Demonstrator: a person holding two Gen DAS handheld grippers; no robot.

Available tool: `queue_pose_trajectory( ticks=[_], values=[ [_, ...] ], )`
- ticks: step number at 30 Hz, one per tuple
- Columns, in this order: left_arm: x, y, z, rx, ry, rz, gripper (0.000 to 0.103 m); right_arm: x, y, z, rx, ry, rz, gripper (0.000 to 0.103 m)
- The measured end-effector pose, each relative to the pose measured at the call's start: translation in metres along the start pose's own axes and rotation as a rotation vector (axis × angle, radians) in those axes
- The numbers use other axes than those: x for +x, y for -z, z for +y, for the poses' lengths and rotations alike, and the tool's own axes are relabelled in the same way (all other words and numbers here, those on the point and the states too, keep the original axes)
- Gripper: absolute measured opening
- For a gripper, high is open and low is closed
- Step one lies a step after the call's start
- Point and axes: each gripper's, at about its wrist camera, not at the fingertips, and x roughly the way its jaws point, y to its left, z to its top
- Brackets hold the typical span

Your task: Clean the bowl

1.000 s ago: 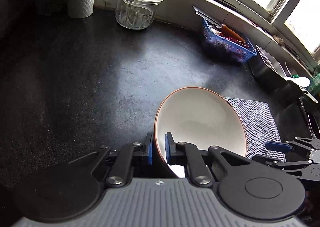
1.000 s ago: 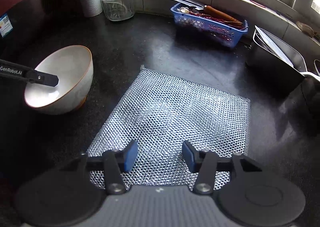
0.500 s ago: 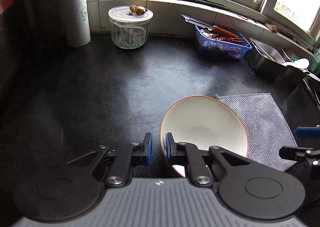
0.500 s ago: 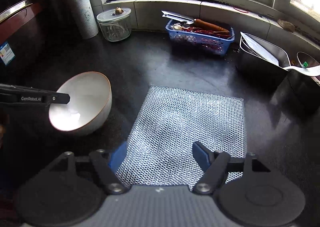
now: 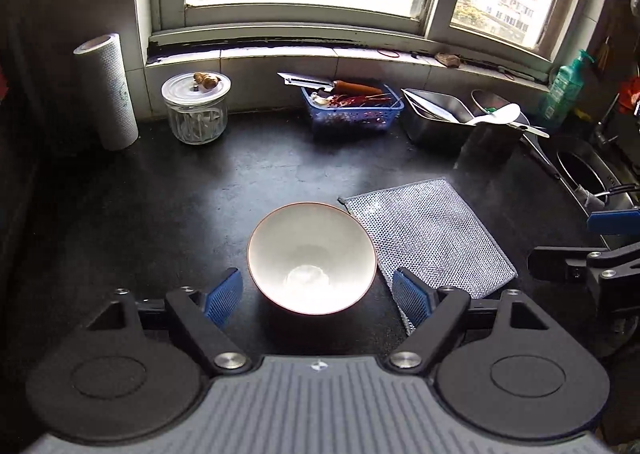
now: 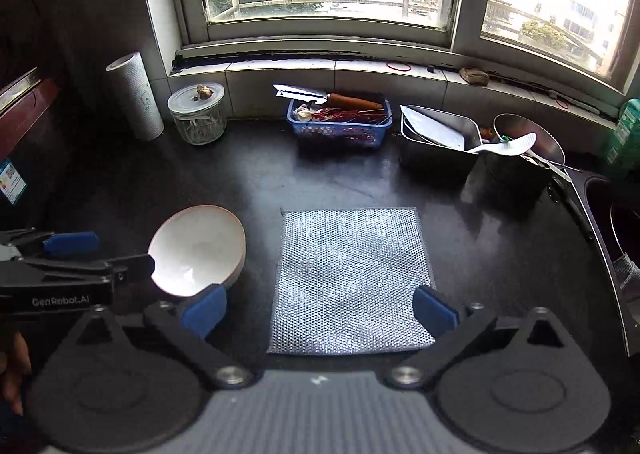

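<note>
Dark table point(image 5: 168, 213) under window; bowl point(image 5: 312, 258) set upright, mesh cloth point(image 5: 430, 240) laid flat just beside it on its right. Left gripper point(image 5: 318, 296) raised over bowl — fingers just opened, spread wide, nothing pinched; bowl seen between and below them. Right gripper point(image 6: 318, 310) above cloth, fingers likewise just spread, empty; cloth's near edge lies between them. Bowl nearer left hand. Judged: bowl released, task likely near done.
</note>
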Motion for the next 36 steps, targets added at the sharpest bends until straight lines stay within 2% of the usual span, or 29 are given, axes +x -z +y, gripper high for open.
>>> queue_pose_trajectory(
  ticks=[3,4,5,8,15,19,23,26,29,31,36],
  values=[
    [-0.011,0.0,-0.012,0.008,-0.02,-0.019,0.087,-0.01,0.007,-0.002,0.001,0.016,0.006,0.101],
    [-0.014,0.0,-0.015,0.005,-0.037,-0.031,0.098,-0.012,0.008,-0.005,0.002,0.012,0.004,0.101],
    [-0.017,0.0,-0.019,0.0,-0.055,-0.044,0.103,-0.014,0.009,-0.01,0.004,0.005,-0.001,0.102],
    [-0.025,-0.003,-0.031,-0.032,-0.094,-0.064,0.103,-0.012,0.009,-0.023,0.013,-0.009,0.009,0.102],
    [-0.026,-0.001,-0.059,-0.034,-0.095,-0.083,0.103,-0.011,0.009,-0.046,0.015,-0.042,0.009,0.102],
    [-0.025,-0.004,-0.061,-0.055,-0.097,-0.085,0.103,-0.01,0.01,-0.051,0.002,-0.049,0.009,0.102],
    [-0.024,-0.007,-0.063,-0.03,-0.109,-0.085,0.103,-0.008,0.009,-0.055,0.009,-0.06,0.008,0.102],
    [-0.029,-0.01,-0.067,0.002,-0.187,-0.119,0.103,-0.004,0.007,-0.056,0.013,-0.066,0.011,0.102],
    [-0.035,-0.011,-0.07,0.015,-0.314,-0.167,0.103,0.0,0.005,-0.055,0.008,-0.071,0.011,0.102],
    [-0.03,-0.013,-0.065,0.003,-0.331,-0.152,0.103,0.002,0.003,-0.054,0.003,-0.071,0.009,0.102],
    [-0.013,-0.008,-0.044,-0.073,-0.259,-0.093,0.103,0.011,-0.001,-0.05,-0.012,-0.075,0.015,0.102]
  ],
)
